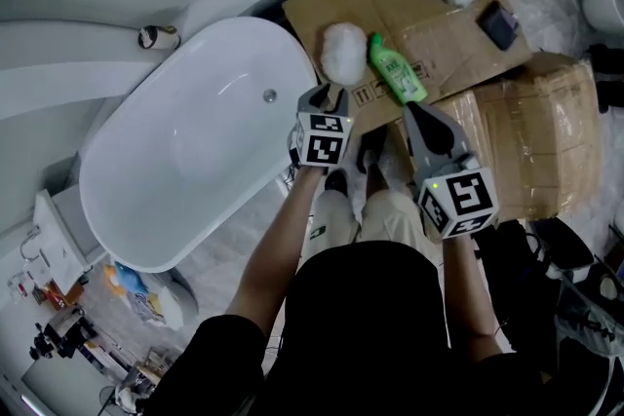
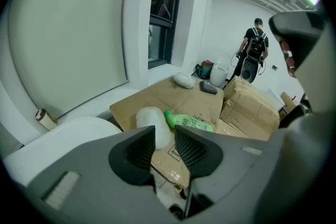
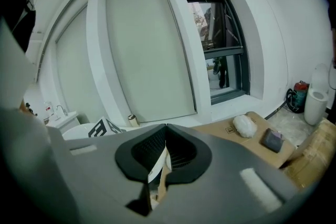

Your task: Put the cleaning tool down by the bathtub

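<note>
Bottle (image 1: 397, 71) lies on cardboard (image 1: 390, 0) (right of bathtub (image 1: 175, 161)).

The white oval bathtub (image 1: 185, 161) is seen as smooth and glossy. The flattened brown cardboard (image 1: 448, 39) is matt, the green plastic bottle (image 1: 398, 75) shiny, the white fluffy pad (image 1: 342, 52) fibrous.

You held your left gripper (image 1: 325, 96) forward, jaws apart with nothing between them. Your right gripper (image 1: 415, 115) sat just right of it, slightly back, jaws closed together.
</note>
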`<state>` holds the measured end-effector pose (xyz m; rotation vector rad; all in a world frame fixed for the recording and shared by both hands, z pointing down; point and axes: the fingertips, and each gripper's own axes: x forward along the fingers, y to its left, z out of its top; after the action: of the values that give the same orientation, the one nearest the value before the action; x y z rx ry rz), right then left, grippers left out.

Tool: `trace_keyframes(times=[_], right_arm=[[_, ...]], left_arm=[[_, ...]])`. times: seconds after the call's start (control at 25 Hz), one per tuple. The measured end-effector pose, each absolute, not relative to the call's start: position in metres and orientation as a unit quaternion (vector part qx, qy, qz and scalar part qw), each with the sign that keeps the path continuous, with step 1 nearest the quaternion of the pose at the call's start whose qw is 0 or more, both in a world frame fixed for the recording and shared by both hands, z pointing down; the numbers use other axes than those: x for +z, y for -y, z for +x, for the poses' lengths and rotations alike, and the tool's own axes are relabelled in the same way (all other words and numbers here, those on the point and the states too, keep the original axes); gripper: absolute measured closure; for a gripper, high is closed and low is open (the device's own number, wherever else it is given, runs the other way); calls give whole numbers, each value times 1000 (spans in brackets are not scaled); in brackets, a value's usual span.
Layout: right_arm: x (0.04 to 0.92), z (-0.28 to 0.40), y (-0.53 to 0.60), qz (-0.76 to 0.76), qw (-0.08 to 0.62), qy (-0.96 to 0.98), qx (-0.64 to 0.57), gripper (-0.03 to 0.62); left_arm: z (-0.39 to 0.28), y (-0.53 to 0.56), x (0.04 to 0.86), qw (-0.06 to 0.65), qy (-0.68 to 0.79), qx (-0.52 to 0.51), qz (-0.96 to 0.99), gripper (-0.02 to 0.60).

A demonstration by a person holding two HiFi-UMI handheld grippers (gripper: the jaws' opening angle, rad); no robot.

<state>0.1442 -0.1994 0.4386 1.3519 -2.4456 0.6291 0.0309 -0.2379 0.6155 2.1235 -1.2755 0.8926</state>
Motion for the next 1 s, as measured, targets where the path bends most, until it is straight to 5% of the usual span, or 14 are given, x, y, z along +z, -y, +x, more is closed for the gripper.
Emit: trace_keyframes(times=[1.0], right_arm=[[343,65,36,497,94,852,135,586]], left_arm=[[-80,56,504,201,501,258,801,528]])
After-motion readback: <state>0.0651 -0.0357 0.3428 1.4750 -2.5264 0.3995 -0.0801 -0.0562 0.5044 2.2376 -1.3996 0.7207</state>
